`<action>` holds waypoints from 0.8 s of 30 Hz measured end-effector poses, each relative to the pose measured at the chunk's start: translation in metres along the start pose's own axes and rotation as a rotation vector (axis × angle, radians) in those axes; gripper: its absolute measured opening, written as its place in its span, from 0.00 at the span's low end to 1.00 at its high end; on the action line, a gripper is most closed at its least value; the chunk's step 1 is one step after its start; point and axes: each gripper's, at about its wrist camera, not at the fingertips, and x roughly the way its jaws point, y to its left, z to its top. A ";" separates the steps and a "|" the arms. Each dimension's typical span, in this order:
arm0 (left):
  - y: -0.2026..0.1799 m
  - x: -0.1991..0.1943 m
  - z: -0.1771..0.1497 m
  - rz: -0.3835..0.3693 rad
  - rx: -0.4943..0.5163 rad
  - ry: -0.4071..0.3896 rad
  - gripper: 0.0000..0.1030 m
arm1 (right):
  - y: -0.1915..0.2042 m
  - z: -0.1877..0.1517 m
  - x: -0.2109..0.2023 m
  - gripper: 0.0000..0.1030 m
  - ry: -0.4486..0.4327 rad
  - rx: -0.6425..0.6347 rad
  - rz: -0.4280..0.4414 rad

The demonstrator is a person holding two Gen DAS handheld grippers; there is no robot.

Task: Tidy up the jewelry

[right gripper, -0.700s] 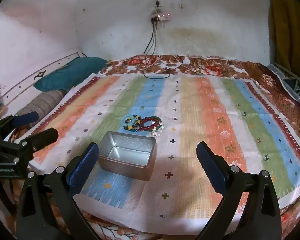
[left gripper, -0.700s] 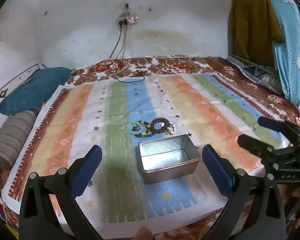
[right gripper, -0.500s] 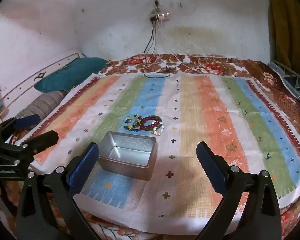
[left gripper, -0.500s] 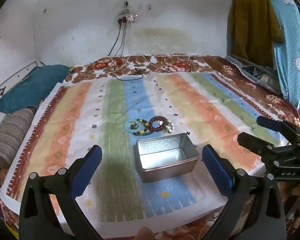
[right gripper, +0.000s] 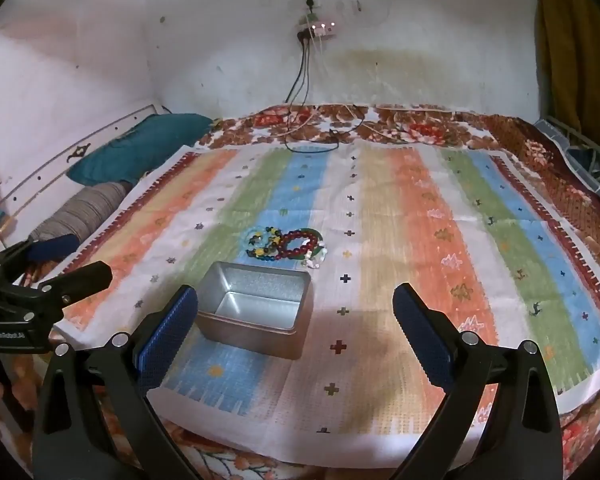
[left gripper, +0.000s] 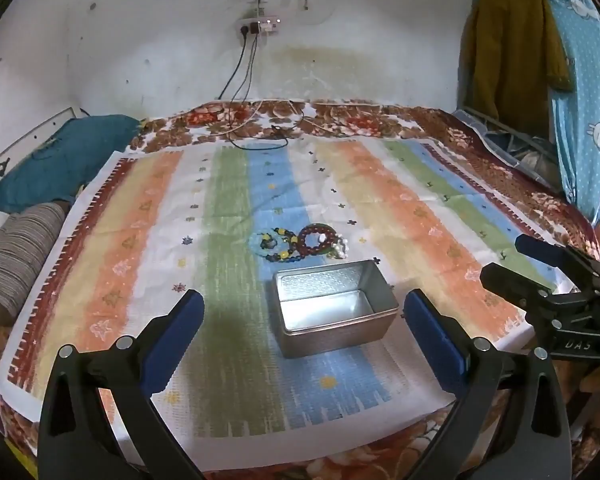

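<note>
- Two grippers are in view, and both have their jaws spread wide with nothing between the blue ribbed pads.
- The left gripper [left gripper: 302, 326] fills the bottom of the left wrist view; its black arms rise from the lower corners, and the metal tin [left gripper: 334, 312] shows in the gap between its fingers, not touched.
- The right gripper [right gripper: 296, 316] stands the same way at the bottom of the right wrist view; its left pad [right gripper: 168, 338] is just beside the tin [right gripper: 256, 314] in the picture, but I cannot tell if it touches.
- The tin is rectangular with rounded corners, dull silver, open at the top; the inside bottom shines.
- A small heap of bead bracelets [left gripper: 300, 242] lies just behind the tin, near the centre of the frame: a dark red ring of round beads, a ring of mixed blue, yellow and black beads, some white beads at the right side.
- In the right wrist view the bracelets [right gripper: 286, 246] lie at centre left.
- All rests on a striped woven cloth [left gripper: 380, 200] with orange, green, blue and white bands and small cross marks.
- A teal pillow [left gripper: 56, 160] lies at the left edge.
</note>
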 end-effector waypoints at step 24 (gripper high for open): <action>-0.004 -0.003 0.001 0.050 -0.011 0.013 0.95 | 0.001 -0.003 0.005 0.96 0.023 -0.011 0.001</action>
